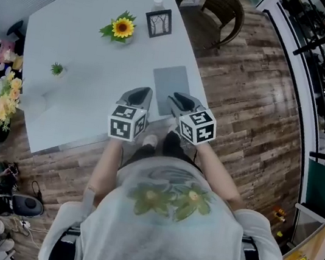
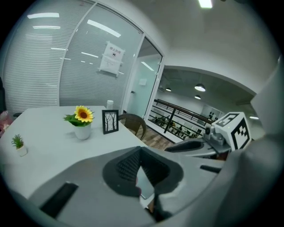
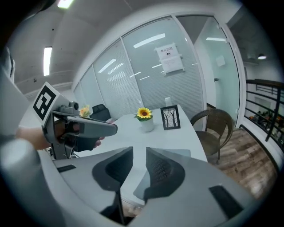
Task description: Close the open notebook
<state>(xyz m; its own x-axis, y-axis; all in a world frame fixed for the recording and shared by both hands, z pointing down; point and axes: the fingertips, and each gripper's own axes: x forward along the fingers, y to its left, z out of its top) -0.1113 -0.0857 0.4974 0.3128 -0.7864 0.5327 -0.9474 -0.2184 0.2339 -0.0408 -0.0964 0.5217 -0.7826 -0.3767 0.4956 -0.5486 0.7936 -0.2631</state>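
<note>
Table [image 1: 85,39] is white and fills most of the head view; its near edge is cut off behind the torso [image 1: 166,219] and both forearms. Wicker chair [image 1: 217,6] sits at the far right corner, clear of everything.

Notebook [image 1: 170,81] lies flat near the table's right edge, just ahead of the grippers. It reads as one plain grey slab with no pages showing, so already closed. Its near end is covered by both grippers in head view, and the right gripper view shows only a strip of it past the pads.

Left gripper [image 2: 141,153] is off the table with fingertips touching and nothing between them. The pale sliver below the tips is too small to identify.

Right gripper [image 3: 138,155] – narrow gap between the pads, empty, not touching the notebook. The left gripper blocks the left side of this view.

Farther back stand a picture frame [image 1: 159,22] and a sunflower pot [image 1: 123,27] side by side. A white cylinder [image 1: 158,1] is behind the frame – can't tell what. Small plant [image 1: 56,69] stands alone, far left.
</note>
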